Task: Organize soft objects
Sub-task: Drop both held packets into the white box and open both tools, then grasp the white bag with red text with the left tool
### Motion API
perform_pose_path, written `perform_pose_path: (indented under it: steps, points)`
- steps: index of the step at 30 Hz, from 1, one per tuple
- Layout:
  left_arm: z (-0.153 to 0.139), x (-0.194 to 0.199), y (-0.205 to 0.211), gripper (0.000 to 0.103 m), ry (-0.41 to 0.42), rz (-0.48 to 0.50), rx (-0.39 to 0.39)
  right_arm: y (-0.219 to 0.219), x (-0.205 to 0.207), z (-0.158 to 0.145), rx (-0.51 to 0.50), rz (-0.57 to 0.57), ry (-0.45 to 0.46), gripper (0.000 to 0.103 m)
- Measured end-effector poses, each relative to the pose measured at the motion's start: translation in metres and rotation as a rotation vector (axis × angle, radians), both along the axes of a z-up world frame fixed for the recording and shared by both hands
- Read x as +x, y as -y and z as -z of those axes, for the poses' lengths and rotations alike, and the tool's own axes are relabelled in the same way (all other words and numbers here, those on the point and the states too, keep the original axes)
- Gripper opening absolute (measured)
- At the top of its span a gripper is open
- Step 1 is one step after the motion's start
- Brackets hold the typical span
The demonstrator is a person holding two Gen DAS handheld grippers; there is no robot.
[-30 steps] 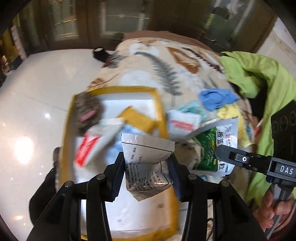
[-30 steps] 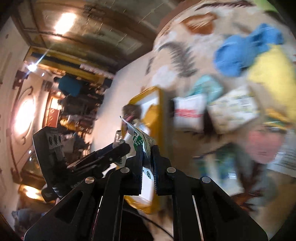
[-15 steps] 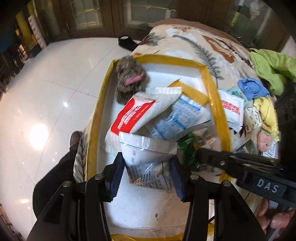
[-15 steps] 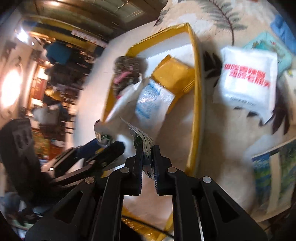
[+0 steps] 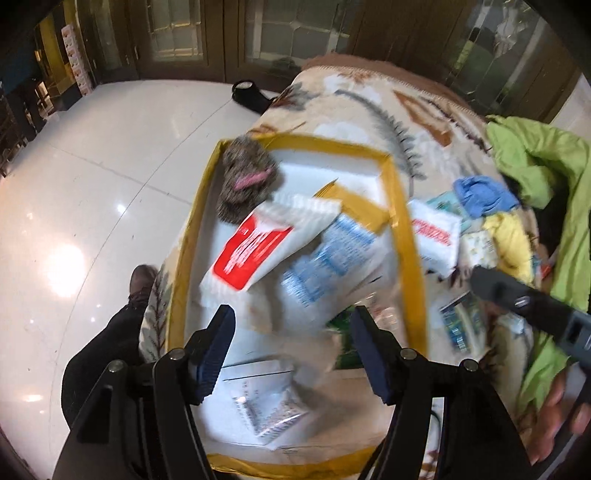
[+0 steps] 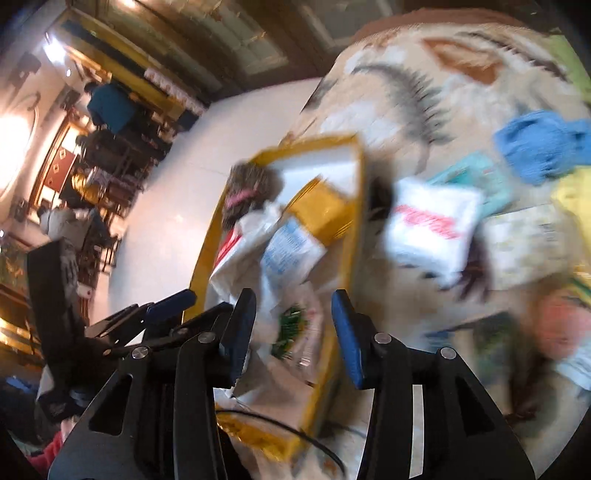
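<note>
Five packets and one furry toy fill the box.

We stood in what looked like a large furnished hall or home lounge: a glossy white tiled floor mirrored the ceiling lights, and dark wooden doors with glass panes lined the far wall. A leaf-patterned blanket covered the furniture before us, and carved wooden furnishings crowded the lit background.
</note>
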State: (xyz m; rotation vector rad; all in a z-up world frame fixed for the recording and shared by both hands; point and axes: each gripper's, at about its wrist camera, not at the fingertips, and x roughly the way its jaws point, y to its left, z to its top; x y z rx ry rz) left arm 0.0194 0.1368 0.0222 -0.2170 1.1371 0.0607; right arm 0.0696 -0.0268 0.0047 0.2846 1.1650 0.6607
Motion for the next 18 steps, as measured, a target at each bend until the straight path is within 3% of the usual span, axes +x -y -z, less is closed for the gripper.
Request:
perform_pose_path:
  steps: [5, 10, 13, 18]
  points:
    - [-0.015, 0.011, 0.038, 0.068, 0.053, 0.079, -0.022, 0.091, -0.004, -0.029, -0.028, 0.160, 0.071, 0.043]
    - [-0.007, 0.039, 0.088, 0.068, 0.032, 0.169, -0.008, 0.162, -0.007, -0.035, -0.009, 0.319, 0.048, 0.043]
    - [0.000, 0.056, 0.108, 0.069, 0.004, 0.206, -0.018, 0.174, -0.005, -0.028, 0.004, 0.325, 0.010, 0.043]
    - [0.012, 0.087, 0.131, 0.069, -0.055, 0.249, -0.024, 0.162, 0.011, -0.010, -0.068, 0.299, -0.018, 0.043]
